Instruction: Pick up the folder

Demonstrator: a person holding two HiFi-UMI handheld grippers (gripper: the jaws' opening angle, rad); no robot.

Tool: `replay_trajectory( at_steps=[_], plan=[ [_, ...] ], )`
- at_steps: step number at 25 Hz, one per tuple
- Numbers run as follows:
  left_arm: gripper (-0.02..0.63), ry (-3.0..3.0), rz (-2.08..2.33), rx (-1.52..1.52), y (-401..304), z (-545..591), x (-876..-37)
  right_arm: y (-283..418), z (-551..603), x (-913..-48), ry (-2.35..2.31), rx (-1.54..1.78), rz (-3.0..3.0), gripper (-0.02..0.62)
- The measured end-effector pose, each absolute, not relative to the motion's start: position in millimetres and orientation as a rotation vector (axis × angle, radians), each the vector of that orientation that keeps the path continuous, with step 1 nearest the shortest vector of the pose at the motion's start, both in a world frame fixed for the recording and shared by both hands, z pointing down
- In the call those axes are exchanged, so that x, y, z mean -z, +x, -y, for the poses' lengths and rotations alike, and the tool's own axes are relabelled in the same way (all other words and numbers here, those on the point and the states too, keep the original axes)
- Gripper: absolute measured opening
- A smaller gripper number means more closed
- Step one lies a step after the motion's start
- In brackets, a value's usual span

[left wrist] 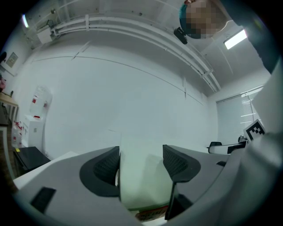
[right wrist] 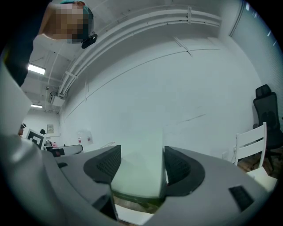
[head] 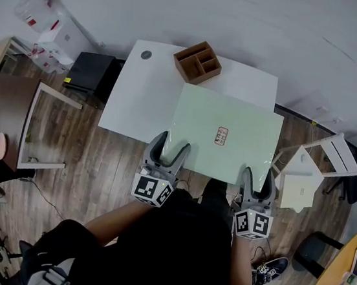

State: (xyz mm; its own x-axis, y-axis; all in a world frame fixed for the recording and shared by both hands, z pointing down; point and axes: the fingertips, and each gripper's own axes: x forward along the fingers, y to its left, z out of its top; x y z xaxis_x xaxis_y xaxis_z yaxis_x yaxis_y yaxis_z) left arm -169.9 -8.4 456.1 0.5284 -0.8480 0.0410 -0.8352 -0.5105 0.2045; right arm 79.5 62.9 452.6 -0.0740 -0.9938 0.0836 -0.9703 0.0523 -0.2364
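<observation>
In the head view a pale green folder (head: pixel 225 135) with a small label hangs flat over the near right part of the white table (head: pixel 138 101). My left gripper (head: pixel 170 145) is shut on its near left corner and my right gripper (head: pixel 258 178) on its near right corner. The left gripper view has the folder (left wrist: pixel 141 176) filling the gap between the left gripper's (left wrist: pixel 141 165) dark pads, against a white wall. Likewise the folder (right wrist: pixel 139 176) sits between the pads of the right gripper (right wrist: pixel 141 165) in the right gripper view.
A brown wooden organizer (head: pixel 197 61) stands at the table's far edge. A black box (head: pixel 90 71) and a white-framed side table (head: pixel 37 126) are on the left floor. A white chair (head: pixel 312 169) stands close to the table's right side.
</observation>
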Motion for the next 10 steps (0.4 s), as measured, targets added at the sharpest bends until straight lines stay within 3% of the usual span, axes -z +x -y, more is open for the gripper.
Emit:
replay_trajectory(
  at_steps=[10],
  plan=[
    [0.314, 2.567, 1.426, 0.072, -163.7, 14.0, -459.9, 86.4, -58.0, -458.4, -2.077, 0.382, -2.189, 0.327]
  ],
)
